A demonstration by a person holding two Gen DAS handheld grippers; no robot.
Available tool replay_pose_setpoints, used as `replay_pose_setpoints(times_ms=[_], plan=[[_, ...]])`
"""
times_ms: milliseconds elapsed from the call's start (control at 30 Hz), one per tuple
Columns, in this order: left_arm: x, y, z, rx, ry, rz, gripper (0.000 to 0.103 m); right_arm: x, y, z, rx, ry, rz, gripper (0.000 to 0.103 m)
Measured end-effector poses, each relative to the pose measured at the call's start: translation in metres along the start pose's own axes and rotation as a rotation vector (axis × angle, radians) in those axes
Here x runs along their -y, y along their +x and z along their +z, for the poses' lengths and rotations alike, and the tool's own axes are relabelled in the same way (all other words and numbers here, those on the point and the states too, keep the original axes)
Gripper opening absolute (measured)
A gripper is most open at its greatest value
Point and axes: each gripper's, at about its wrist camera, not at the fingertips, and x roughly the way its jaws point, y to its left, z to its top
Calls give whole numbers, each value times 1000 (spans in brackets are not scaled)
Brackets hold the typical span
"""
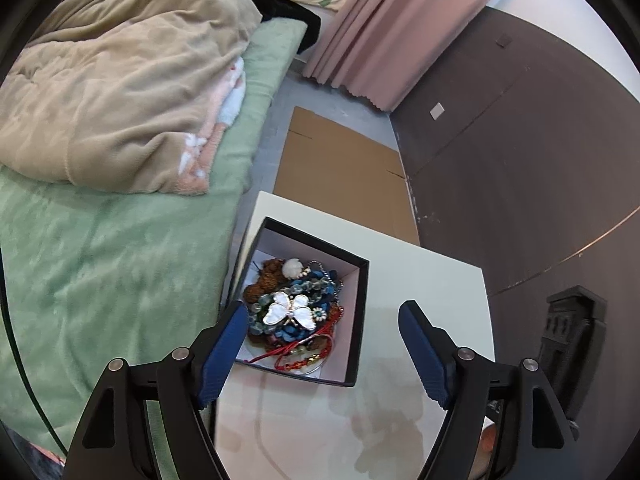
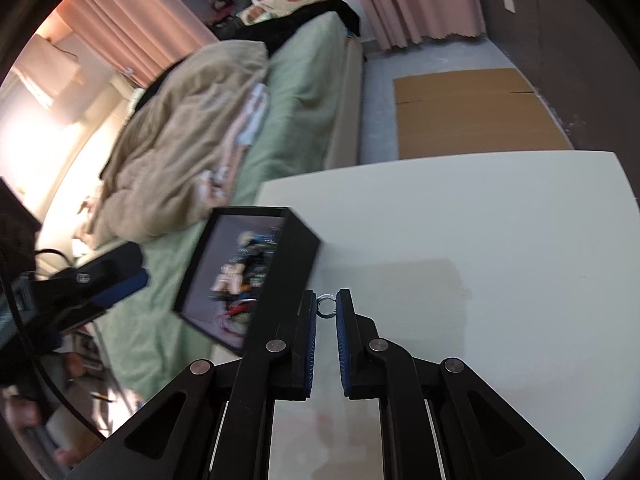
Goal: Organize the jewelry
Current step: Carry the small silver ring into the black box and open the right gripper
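The right gripper was closed narrow on a small silver metal ring, just right of the black square cardboard box of mixed jewelry; the left gripper stood wide and empty above the box, nearer to it

No text, label or number can be read anywhere.

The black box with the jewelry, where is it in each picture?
Left wrist view: black square cardboard box, lower middle, on the white table.
Right wrist view: same box, left of middle, blurred.
Shared landmark: flat brown cardboard sheet on the floor.
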Motion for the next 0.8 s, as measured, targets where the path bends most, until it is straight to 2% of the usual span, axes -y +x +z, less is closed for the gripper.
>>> replay_pose_setpoints(times_ms=[533,567,600,633,667,800], plan=[[-25,-9,11,40,-45,27,78,-48,0,15,115,-62,149,12],[-26,-9,11,42,-50,31,78,-51,1,16,119,-77,144,14],[-27,-9,12,44,-53,38,78,-53,3,17,115,-84,128,30],[-28,-9,12,47,-55,42,78,-51,3,18,112,-75,110,51],[-28,-10,12,47,-56,43,78,-47,1,18,119,-62,102,57],[-27,-11,11,53,-53,48,78,-31,-11,18,132,-18,97,59]])
